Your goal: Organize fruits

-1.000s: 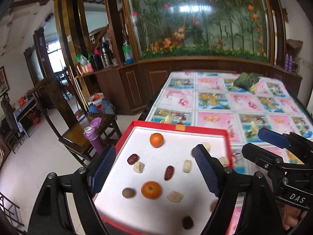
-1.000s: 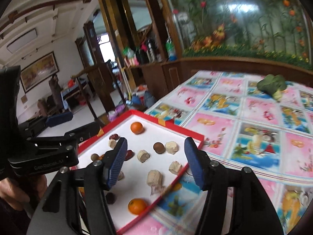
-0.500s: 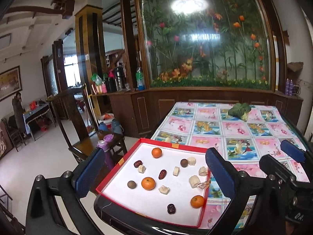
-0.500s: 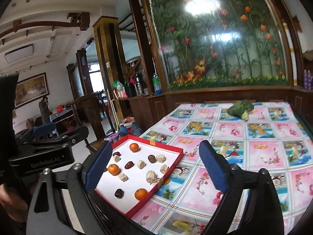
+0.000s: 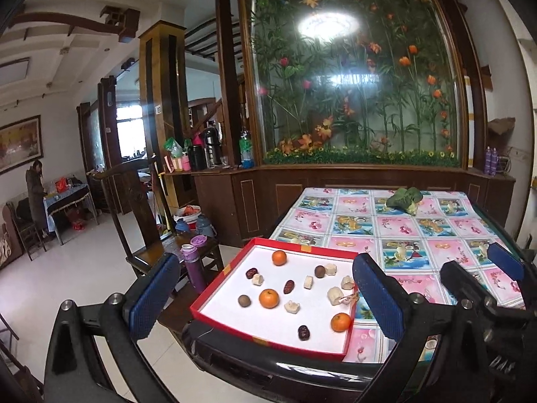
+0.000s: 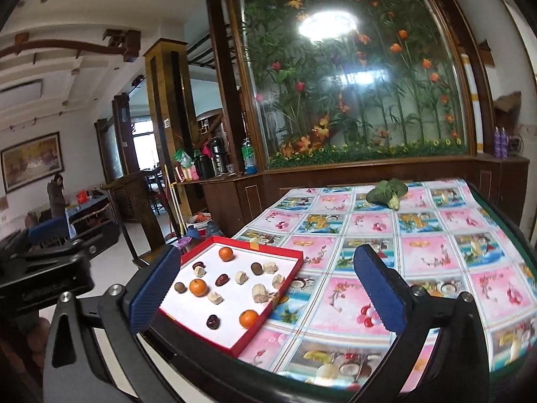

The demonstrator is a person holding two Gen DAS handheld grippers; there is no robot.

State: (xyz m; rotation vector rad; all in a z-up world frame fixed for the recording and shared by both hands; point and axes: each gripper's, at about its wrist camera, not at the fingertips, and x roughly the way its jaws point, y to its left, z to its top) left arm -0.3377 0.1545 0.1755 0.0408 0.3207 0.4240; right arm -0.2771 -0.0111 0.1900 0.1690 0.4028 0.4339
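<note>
A shallow red tray (image 5: 303,250) (image 6: 265,322) with a white floor sits at the table's near left corner. In it lie three oranges (image 5: 269,298) (image 6: 198,286), several dark red dates (image 5: 288,286) (image 6: 221,279), brown round fruits (image 5: 244,300) and pale lumpy pieces (image 5: 291,306) (image 6: 259,292), all spread apart. My left gripper (image 5: 265,299) hangs open well back from the tray and above it, nothing between its blue pads. My right gripper (image 6: 265,297) is also open and empty, held back over the table's front edge.
A flowered tablecloth (image 6: 419,252) covers the table; a green leafy vegetable (image 5: 404,198) (image 6: 386,192) lies at its far end. A wooden chair (image 5: 144,221) with a purple bottle (image 5: 193,265) stands left of the table. A person (image 5: 35,188) stands far left.
Both grippers have pulled back and up from the tray, so the tray looks smaller and the whole table shows. Both stay open. The fruits have not moved.
</note>
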